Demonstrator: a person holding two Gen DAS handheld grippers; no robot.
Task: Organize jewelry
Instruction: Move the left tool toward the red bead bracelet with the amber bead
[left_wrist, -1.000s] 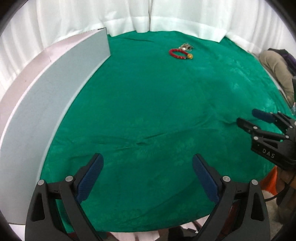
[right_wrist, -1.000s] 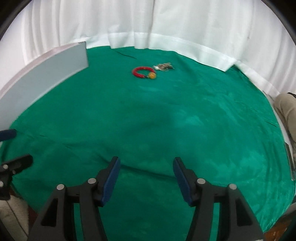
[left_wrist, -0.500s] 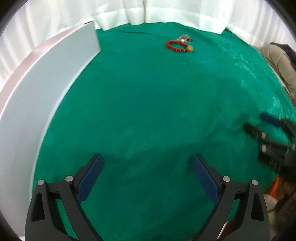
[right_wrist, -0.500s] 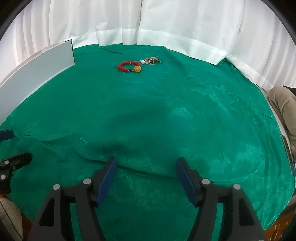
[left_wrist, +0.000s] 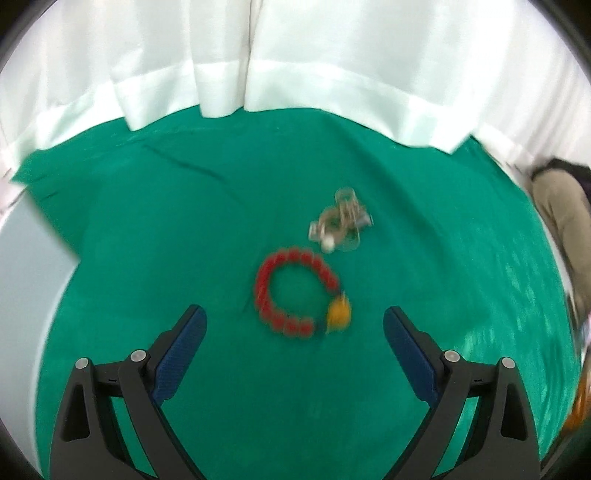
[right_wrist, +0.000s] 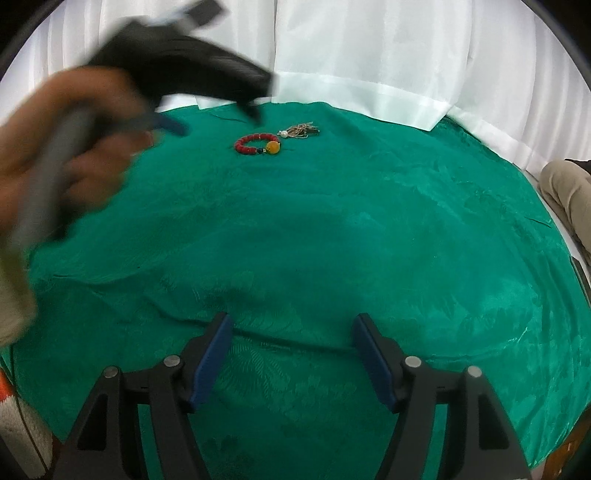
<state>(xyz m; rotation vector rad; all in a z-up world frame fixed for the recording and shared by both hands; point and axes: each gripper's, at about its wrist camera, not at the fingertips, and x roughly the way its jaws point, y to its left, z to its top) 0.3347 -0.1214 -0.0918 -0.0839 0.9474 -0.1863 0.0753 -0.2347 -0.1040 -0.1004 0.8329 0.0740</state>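
A red bead bracelet (left_wrist: 260, 291) with an amber bead (left_wrist: 339, 314) lies on the green cloth (left_wrist: 147, 240). Just beyond it is a tangled pale chain with a pearl (left_wrist: 341, 221). My left gripper (left_wrist: 293, 311) hovers open right in front of the bracelet, its blue pads (left_wrist: 181, 347) wide on either side and touching nothing. In the right wrist view the bracelet (right_wrist: 255, 144) and chain (right_wrist: 301, 130) sit far off, with the blurred left gripper (right_wrist: 212, 118) in a hand (right_wrist: 74, 155) to their left. My right gripper (right_wrist: 292, 318) is open over bare cloth.
A grey-white board (left_wrist: 22, 280) stands along the cloth's left edge. White curtains (left_wrist: 332, 74) close off the far side. A person's khaki-clad leg (right_wrist: 569, 188) rests at the right edge. The cloth is creased near the right gripper (right_wrist: 258, 332).
The left gripper has swept forward across the cloth and now hovers at the bracelet, which looks much larger. The right gripper's jaws have widened a little; it stayed in place.
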